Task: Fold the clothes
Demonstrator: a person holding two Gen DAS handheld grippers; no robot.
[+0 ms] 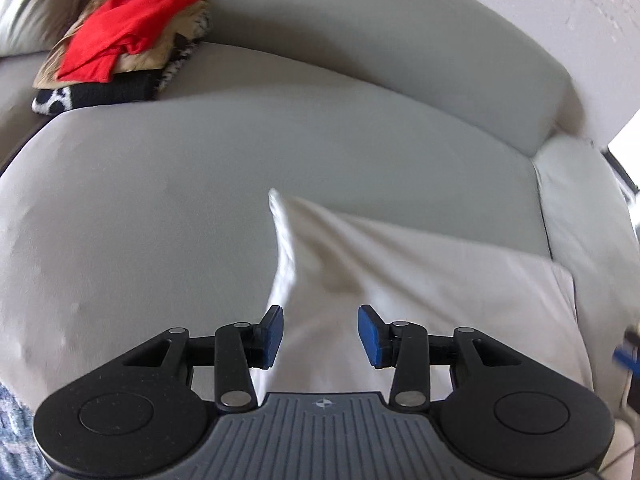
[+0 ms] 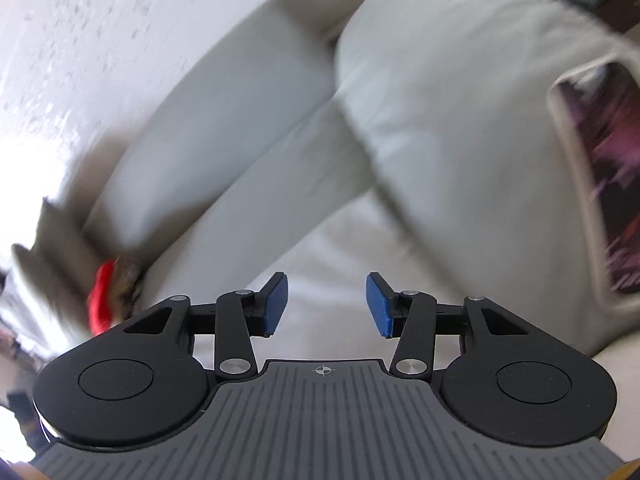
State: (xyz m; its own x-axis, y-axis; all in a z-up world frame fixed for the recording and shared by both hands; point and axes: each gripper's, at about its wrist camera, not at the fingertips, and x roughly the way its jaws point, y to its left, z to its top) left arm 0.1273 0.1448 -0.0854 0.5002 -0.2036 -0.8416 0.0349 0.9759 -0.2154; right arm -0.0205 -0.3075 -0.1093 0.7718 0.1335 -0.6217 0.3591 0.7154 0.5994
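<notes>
A white garment point(image 1: 420, 280) lies spread on the grey sofa seat point(image 1: 160, 200), one corner peaked up near the middle of the left wrist view. My left gripper point(image 1: 320, 334) hovers open just over its near edge, blue pads apart, with only cloth showing behind the gap. In the blurred right wrist view, my right gripper point(image 2: 326, 306) is open too, above pale cloth point(image 2: 320, 248) beside the sofa armrest point(image 2: 460, 100). Nothing is between its fingers.
A pile of clothes with a red piece point(image 1: 124, 36) on top sits at the far left of the sofa; the red piece point(image 2: 102, 304) also shows in the right wrist view. A dark patterned cushion point(image 2: 608, 184) leans at the right. The backrest point(image 1: 380, 52) runs behind.
</notes>
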